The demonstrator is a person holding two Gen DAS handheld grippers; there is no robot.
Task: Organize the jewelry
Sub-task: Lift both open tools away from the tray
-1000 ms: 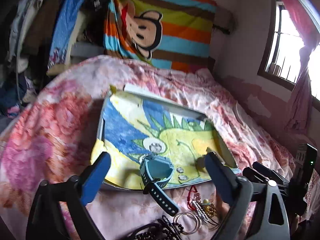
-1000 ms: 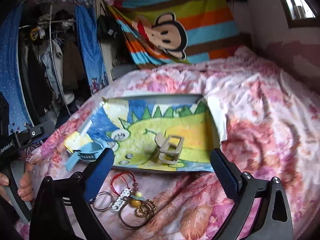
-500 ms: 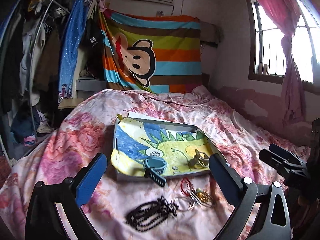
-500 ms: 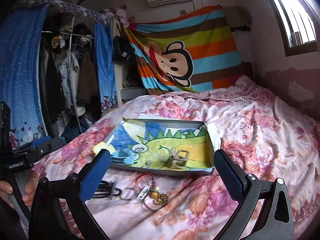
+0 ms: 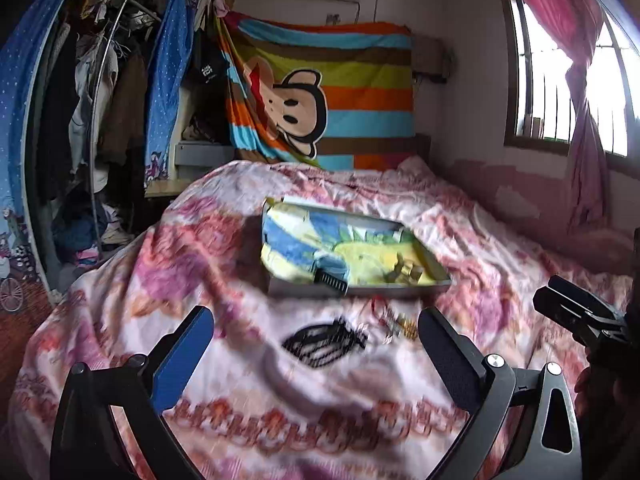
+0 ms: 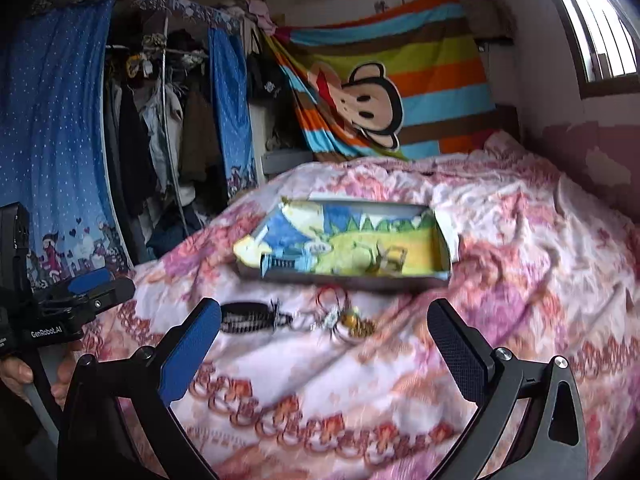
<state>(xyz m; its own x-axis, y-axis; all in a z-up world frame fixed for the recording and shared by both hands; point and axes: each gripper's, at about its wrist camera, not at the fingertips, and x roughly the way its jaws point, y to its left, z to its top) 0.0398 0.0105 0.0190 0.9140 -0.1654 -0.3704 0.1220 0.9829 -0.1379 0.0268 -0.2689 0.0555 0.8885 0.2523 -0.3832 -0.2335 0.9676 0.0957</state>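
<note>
Both of your grippers hang empty above the bed point(image 6: 520, 240), well back from the tray point(image 6: 440, 276). The left gripper point(image 5: 316, 344) has its fingers spread wide with nothing between them, and so does the right gripper point(image 6: 324, 340).

The tray sits on the flowered bedspread and already holds a blue watch point(image 6: 286, 262) at its near left edge and a pale clip-like piece point(image 6: 386, 260) toward its right side. The jewelry not yet sorted lies on the bedspread just in front of the tray: a black bead strand point(image 6: 250, 318) to the left, and to its right a tangle of red cord, thin rings and gold bits point(image 6: 348, 320). Blur keeps you from telling the small pieces apart.

The beads will likely be light and limp, so expect the strand to sag and swing; pinch it across the bunched middle rather than at one end. The rings look thin, hard and slippery, and the soft bedding will give under them, so press the fingers down either side of a rim and close slowly. The red cord seems tangled with the metal, so lifting one piece may drag its neighbours along; take the outermost piece first and carry it low over the near wall of the tray.
</note>
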